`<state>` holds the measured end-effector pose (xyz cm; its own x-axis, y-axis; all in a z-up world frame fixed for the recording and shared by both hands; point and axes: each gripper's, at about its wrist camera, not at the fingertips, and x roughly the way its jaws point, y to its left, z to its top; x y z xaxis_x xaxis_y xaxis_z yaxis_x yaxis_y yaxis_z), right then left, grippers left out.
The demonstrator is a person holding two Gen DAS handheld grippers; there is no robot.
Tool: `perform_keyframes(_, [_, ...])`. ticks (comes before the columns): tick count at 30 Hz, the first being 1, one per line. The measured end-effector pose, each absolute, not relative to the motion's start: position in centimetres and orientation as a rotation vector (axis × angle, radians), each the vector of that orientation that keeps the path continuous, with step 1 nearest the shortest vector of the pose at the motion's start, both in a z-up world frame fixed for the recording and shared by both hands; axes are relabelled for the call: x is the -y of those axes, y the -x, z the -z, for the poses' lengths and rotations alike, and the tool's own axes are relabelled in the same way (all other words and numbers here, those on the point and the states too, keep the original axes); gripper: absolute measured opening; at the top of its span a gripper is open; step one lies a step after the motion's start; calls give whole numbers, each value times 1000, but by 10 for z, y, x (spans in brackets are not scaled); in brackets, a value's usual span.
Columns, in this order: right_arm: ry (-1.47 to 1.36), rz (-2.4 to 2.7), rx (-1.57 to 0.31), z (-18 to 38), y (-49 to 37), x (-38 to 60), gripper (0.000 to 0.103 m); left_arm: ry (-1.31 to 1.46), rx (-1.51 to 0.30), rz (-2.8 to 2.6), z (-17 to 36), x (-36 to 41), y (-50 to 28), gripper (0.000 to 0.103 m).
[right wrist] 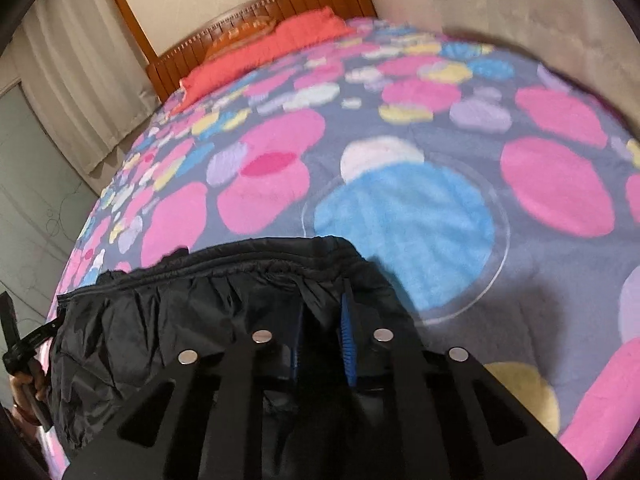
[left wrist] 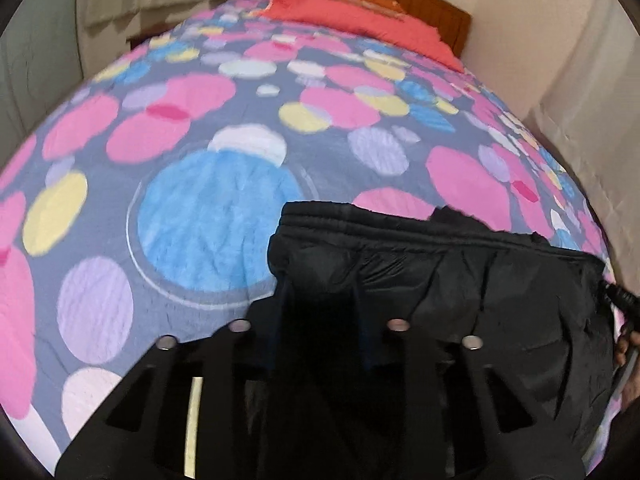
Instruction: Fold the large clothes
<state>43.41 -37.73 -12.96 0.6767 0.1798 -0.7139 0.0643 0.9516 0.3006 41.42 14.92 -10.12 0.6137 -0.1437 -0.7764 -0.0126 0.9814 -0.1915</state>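
A black, shiny garment (left wrist: 460,288) with a gathered elastic band along its far edge lies on the near end of the bed. My left gripper (left wrist: 320,292) grips the garment's left corner, its dark fingers shut on the cloth just below the band. In the right wrist view the same garment (right wrist: 160,320) spreads to the left. My right gripper (right wrist: 322,320) is shut on its right corner, with black fabric bunched between the blue pads (right wrist: 347,332). Each view shows the other gripper at its edge, held by a hand (right wrist: 28,380).
The bed carries a grey blanket (left wrist: 200,128) with pink, blue, yellow and lilac circles. A red pillow (left wrist: 352,16) lies against the wooden headboard (left wrist: 432,8) at the far end. Curtains (right wrist: 80,60) and walls close in on both sides of the bed.
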Motion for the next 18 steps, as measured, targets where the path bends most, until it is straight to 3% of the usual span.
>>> perform_keyframes(7, [-223,36,-770,118,-450,368,15,61,-835,14,79,-125,-435,21])
perform_keyframes(13, [-170,95,-903,167,-474,362,16,-46,-910,-33,119,-110,-456,22])
perform_keyframes(18, [-88,131,-905,170,-476,350,21,-160,-912,-94,141,-95,-458,25])
